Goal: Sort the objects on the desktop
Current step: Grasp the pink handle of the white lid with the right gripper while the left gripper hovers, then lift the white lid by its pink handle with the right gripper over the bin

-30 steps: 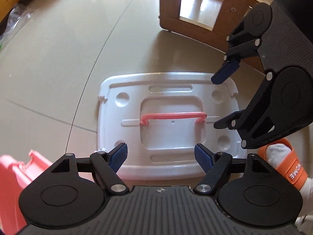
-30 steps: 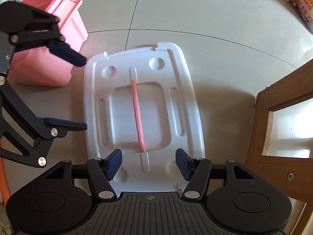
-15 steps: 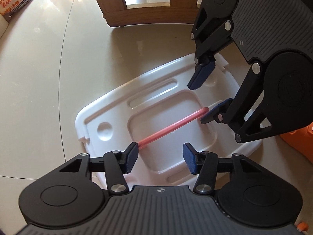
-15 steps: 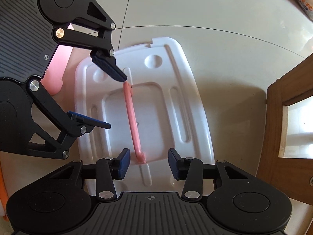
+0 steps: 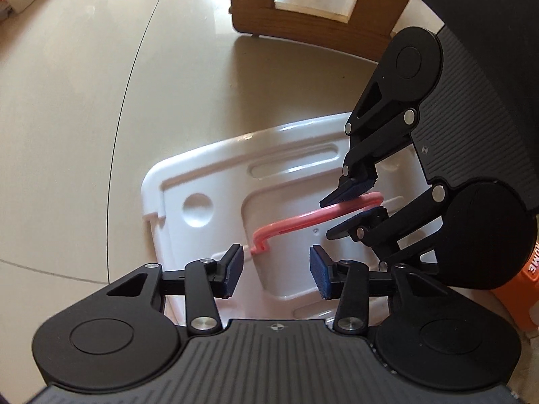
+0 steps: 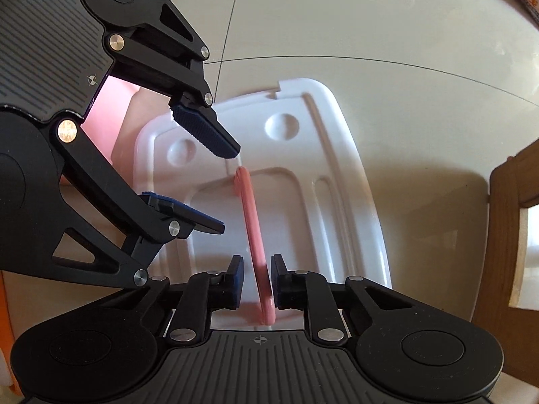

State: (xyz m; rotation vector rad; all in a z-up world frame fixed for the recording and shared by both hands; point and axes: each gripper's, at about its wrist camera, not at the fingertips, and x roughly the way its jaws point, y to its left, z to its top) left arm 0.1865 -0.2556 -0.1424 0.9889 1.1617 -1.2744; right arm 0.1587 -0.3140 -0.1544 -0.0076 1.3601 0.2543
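— What have your jaws got?

— My right gripper has its jaws drawn in around the near end of the pink handle. The right-hand pad looks to be touching it; on the left I still see a sliver of gap, so I can't tell whether it is truly clamped. From my left camera the same gripper shows one pad above and one below the curved end of that handle.

— And the left?

— My left gripper stands open, holding nothing. Its pads sit either side of the handle's other, hooked end, which lies just ahead of them and apart from both. In the right camera I see it hanging over the far end of the handle, jaws spread.

— Where is the handle itself?

— It runs across the middle recess of the white plastic lid, fixed at the hooked end and lifted off the surface at the end my right jaws are around.

— And around that?

— The lid lies flat on the glossy beige tile floor. A pink bin stands just beyond its left edge behind my left gripper. A wooden furniture frame stands near the lid. Something orange with white lettering sits at the right edge.
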